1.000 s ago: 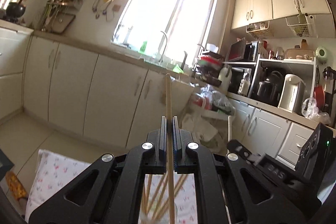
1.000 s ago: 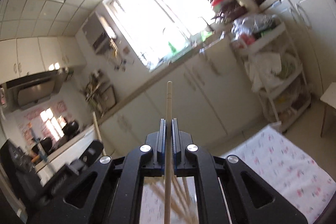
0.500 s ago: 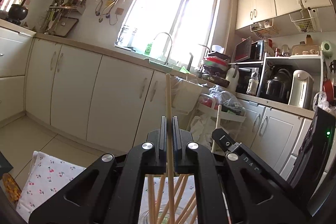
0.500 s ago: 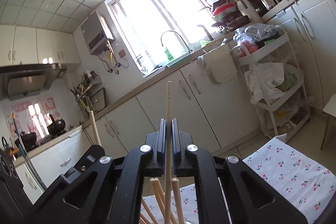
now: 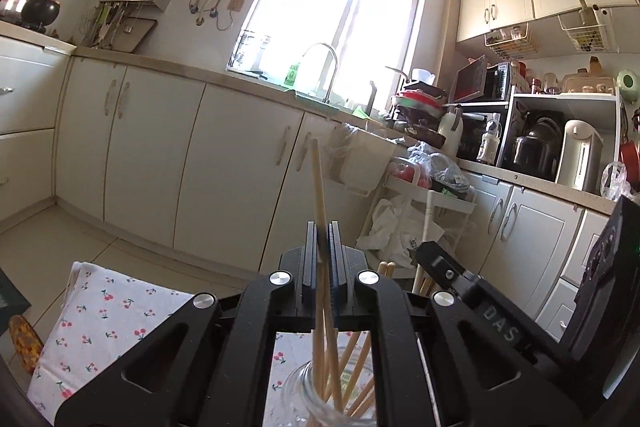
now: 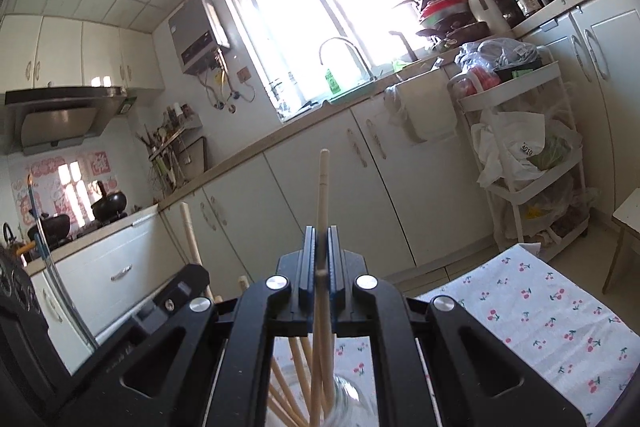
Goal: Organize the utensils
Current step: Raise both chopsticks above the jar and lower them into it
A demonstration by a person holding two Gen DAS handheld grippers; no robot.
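Chopsticks: each gripper, left (image 5: 320, 247) & right (image 6: 320, 251), had fingers clamped on one pale wooden chopstick (image 5: 318, 195) (image 6: 322, 195), lower ends inside clear glass jar (image 5: 304, 387) on cherry-print cloth (image 5: 104, 327). Light, stiff, slippery; glass fragile; mid-shaft grip seemed best.

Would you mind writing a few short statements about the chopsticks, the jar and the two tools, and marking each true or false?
1. The left tool is shut on a chopstick. True.
2. The right tool is open and holds nothing. False: it is shut on a chopstick.
3. A glass jar below the left tool already holds several chopsticks. True.
4. The jar stands on a bare wooden table. False: it stands on a white cloth printed with cherries.
5. The jar lies on its side. False: it stands upright, mouth up.
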